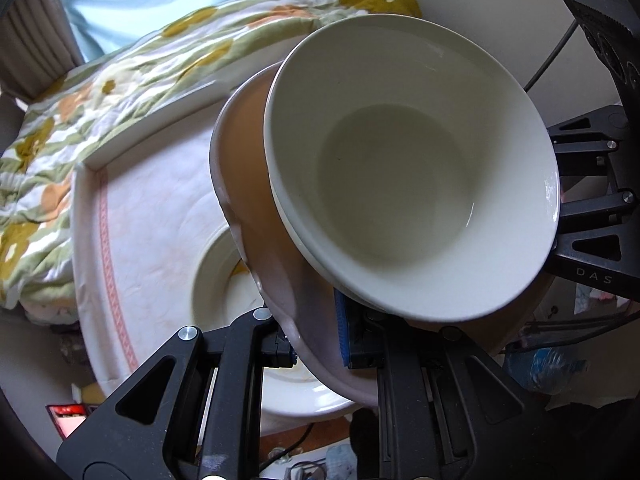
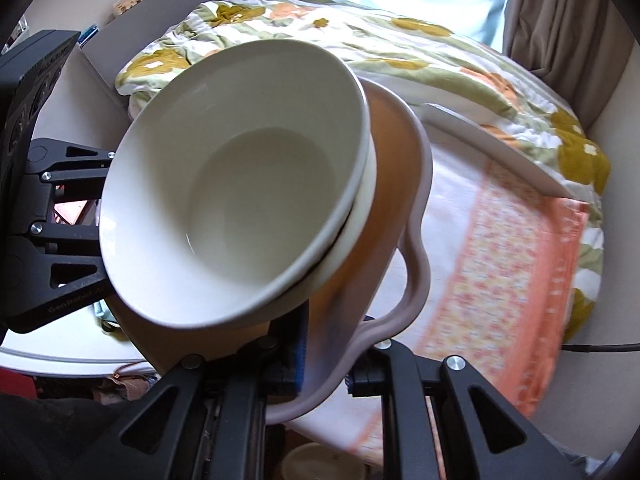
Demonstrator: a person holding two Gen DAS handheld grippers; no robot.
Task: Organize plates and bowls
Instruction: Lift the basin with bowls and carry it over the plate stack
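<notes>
A pale pink-rimmed plate with an orange face is held up in the air, tilted. Stacked white bowls sit on it. My left gripper is shut on the plate's near rim. My right gripper is shut on the opposite rim of the same plate, and the bowls lean toward its left. A white plate lies on the cloth-covered table below. Each gripper shows in the other's view, the right one and the left one.
A flowered quilt covers a bed behind the table, also seen in the right wrist view. The tablecloth has an orange patterned band. A white board edge runs along the table's far side. Clutter lies on the floor.
</notes>
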